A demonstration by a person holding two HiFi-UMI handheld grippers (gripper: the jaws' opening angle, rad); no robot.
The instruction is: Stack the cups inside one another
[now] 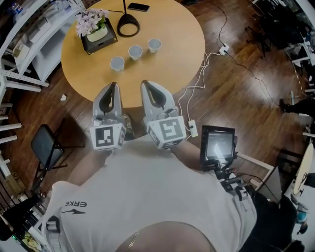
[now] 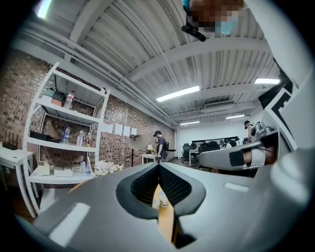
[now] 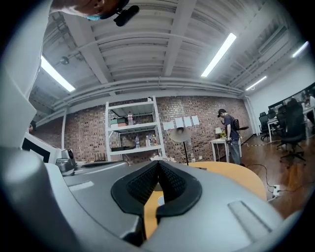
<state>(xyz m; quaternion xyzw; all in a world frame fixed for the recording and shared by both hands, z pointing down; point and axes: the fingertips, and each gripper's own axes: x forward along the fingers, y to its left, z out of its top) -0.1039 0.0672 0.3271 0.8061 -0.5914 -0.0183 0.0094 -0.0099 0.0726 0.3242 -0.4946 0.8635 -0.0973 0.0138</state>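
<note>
Three small white cups stand in a slanted row on the round wooden table (image 1: 182, 44): a near-left cup (image 1: 117, 63), a middle cup (image 1: 135, 52) and a far-right cup (image 1: 154, 45). My left gripper (image 1: 114, 84) and right gripper (image 1: 145, 82) are side by side over the table's near edge, a short way from the cups and pointing level at them. Both are shut with nothing held. In the left gripper view the jaws (image 2: 158, 165) meet at the tip, and two cups (image 2: 163, 198) show through the gap behind it. The right gripper (image 3: 158, 162) frames one cup (image 3: 160, 199) the same way.
A black box of flowers (image 1: 97, 30), a black lamp base (image 1: 128, 24) and a phone (image 1: 138, 7) sit at the table's far side. White shelving (image 1: 29, 34) stands left, a folding chair (image 1: 47, 147) near left, white cables (image 1: 197, 88) and a small screen (image 1: 218, 144) right.
</note>
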